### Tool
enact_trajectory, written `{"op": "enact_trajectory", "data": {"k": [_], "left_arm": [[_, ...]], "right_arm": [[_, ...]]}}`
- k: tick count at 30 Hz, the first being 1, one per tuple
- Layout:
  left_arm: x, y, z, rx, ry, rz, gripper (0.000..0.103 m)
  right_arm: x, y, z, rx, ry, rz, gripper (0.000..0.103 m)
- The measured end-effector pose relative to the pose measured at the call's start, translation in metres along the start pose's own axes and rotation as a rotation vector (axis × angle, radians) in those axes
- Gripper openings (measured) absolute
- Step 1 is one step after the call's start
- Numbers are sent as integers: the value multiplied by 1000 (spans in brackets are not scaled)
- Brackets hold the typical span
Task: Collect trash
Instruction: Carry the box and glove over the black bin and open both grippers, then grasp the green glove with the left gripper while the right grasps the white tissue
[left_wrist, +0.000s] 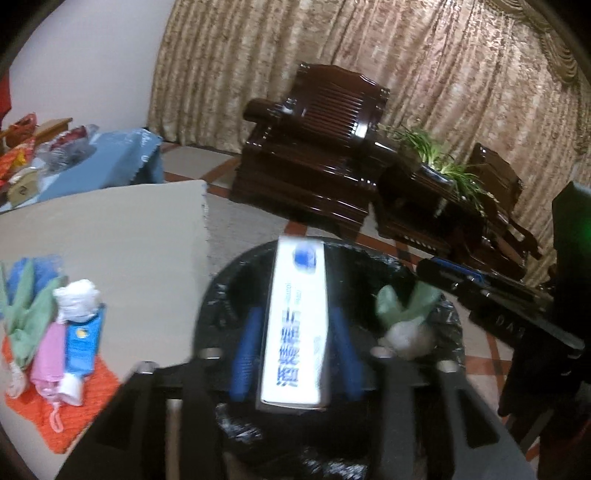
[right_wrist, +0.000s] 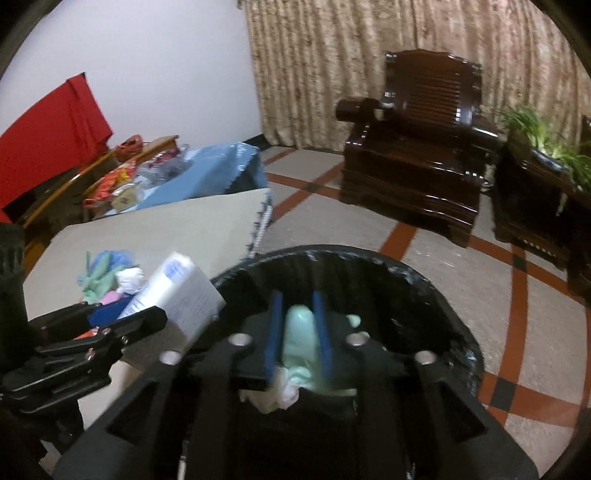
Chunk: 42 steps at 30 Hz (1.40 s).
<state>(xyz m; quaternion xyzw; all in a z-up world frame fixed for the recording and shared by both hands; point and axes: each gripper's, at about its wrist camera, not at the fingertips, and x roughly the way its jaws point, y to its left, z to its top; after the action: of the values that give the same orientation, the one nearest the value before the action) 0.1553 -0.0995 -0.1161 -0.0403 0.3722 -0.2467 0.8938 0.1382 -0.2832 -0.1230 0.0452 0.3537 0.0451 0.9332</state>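
dark wooden armchair (right_wrist: 413, 147), beige curtain (right_wrist: 332, 66)

Both tools share one build: a matte black, angular plastic frame that forks into two broad arms. The left gripper (left_wrist: 295, 347) carries long blue ribbed pads (left_wrist: 245, 354) on the inner faces of its jaws, and four round silver screw heads (left_wrist: 212, 352) sit just behind them. The right gripper (right_wrist: 299, 332) has thinner blue pads (right_wrist: 275, 332), and the same four silver screw heads (right_wrist: 239, 339) flank them on the black arms.
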Motion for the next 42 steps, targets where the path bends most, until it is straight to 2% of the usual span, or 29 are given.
{"op": "enact_trajectory", "data": {"k": [2,3,4,5,6,8,9,12,15,24,28,31,36,42], "left_arm": [[1,-2,0,0,-4,-4,59],[2,-2,0,2,0,-3,62],[1,0,-1,3,1,6,63],[0,2,-2,4,-2,17,67],[-2,3,-3,5,-5,31,70],[-11,12,-6,-3,-14,67,77],[-17,17,-8,-10,-23,88,82],[-36,37,-14,-28,-47,162,89],[-56,62,-22,-54,-66,238,91],[-111,141,-45,-152,-113,472,91],[-126,168,-57,-189,-116,538,90],[-128,184,-64,-211,-111,556,87],[-114,203,-68,-228,-88,536,72],[-79,222,-59,-238,-62,511,66]], "right_arm": [[-1,-4,-3,6,-6,-17,44],[-3,-4,-4,7,-11,-23,48],[-3,-4,-5,6,-18,-28,56],[-4,-3,-6,5,-25,-35,67],[-6,-2,-7,5,-34,-40,72],[-9,2,-7,1,-54,-47,91],[-10,3,-6,-1,-62,-48,93],[-9,14,-3,-13,-70,-32,97],[-3,30,-3,-16,-61,5,98],[21,106,6,-99,-31,148,98],[37,146,6,-158,-15,200,98],[48,165,5,-184,-4,221,98],[67,185,2,-217,12,221,98],[95,197,12,-225,20,217,98]]}}
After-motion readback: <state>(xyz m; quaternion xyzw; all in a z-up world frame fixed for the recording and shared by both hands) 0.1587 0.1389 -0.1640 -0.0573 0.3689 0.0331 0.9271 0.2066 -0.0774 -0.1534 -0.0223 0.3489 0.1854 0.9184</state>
